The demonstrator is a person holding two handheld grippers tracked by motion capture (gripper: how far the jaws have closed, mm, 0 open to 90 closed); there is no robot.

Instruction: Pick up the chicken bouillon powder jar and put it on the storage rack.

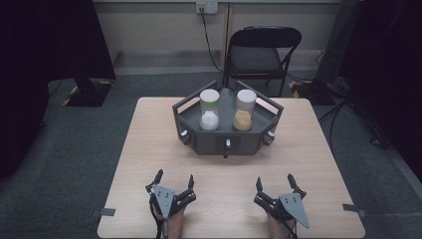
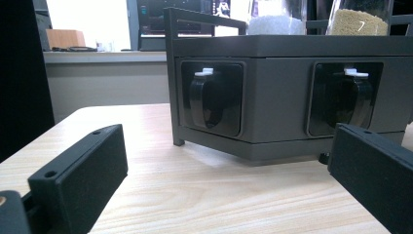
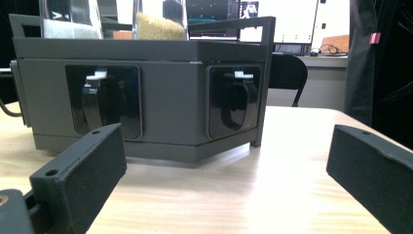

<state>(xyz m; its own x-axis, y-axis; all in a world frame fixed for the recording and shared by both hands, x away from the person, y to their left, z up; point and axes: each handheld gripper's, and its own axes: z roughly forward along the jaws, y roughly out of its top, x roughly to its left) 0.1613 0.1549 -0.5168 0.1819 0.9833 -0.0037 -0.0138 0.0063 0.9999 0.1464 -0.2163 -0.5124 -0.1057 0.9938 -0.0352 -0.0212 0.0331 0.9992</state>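
The dark grey hexagonal plastic tray [image 1: 191, 117] carrying two lidded jars stood mid-counter, directly ahead of both tongs. Left tongs [image 1: 174, 180] and right tongs [image 1: 274, 181], each spread apart and empty, rested near it, equally distant.

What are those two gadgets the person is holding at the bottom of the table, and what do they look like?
They are hand-held grippers. The left gripper and right gripper are each black, with two blocky jaws that have small screw holes, and each carries a grey three-cornered plate on top. A dark cable trails from the left one toward the table edge. No sleeves can be made out.
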